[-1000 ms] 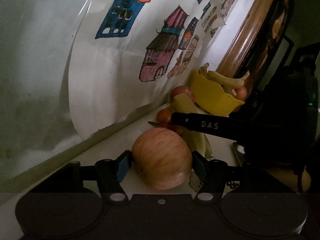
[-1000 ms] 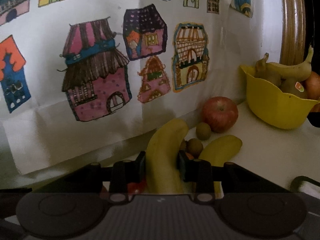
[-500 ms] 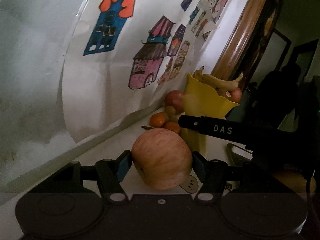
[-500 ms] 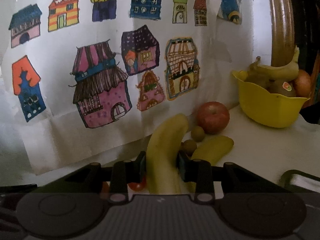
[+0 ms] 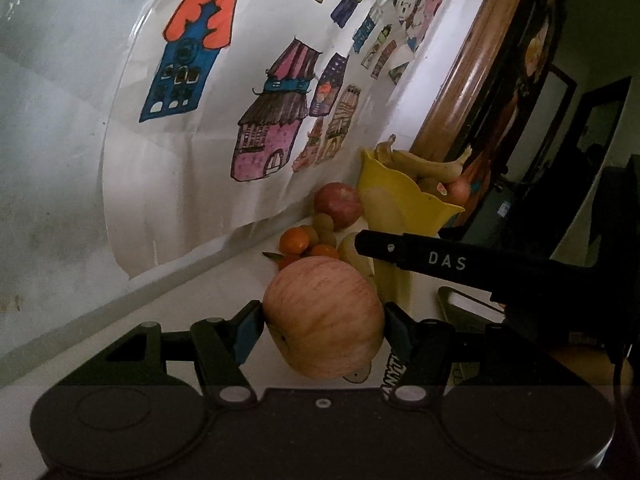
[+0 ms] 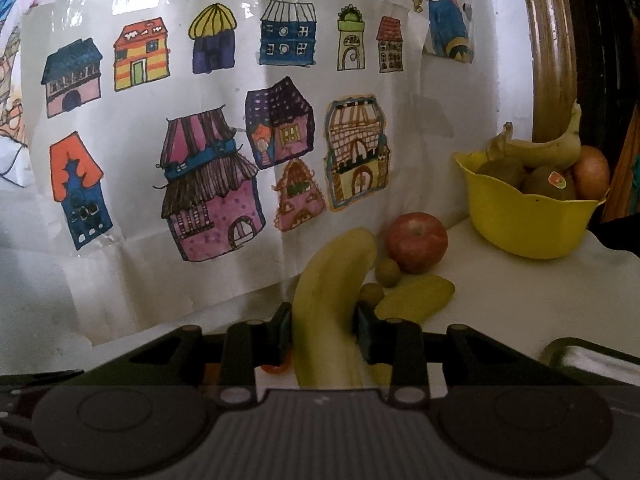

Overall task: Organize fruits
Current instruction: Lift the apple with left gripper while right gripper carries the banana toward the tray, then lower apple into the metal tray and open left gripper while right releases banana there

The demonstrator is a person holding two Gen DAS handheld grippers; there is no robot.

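the left gripper has its jaws clamped on a big pale apple, 1 pad on each side at the widest part, and the apple sits right between them, up off the white table. an apple is round, hard and a bit heavy, and its skin looks smooth, so it could roll or slip out if the squeeze goes loose; holding it across the fat middle looks like the best spot. the right gripper has its jaws clamped on a yellow banana, which sticks out past the tips. a banana is light but soft, so a hard squeeze would bruise it; the thick middle is a good place to hold. ahead of both jaws stands the yellow bowl, already holding some fruit. a red apple and another banana lie on the table before it.
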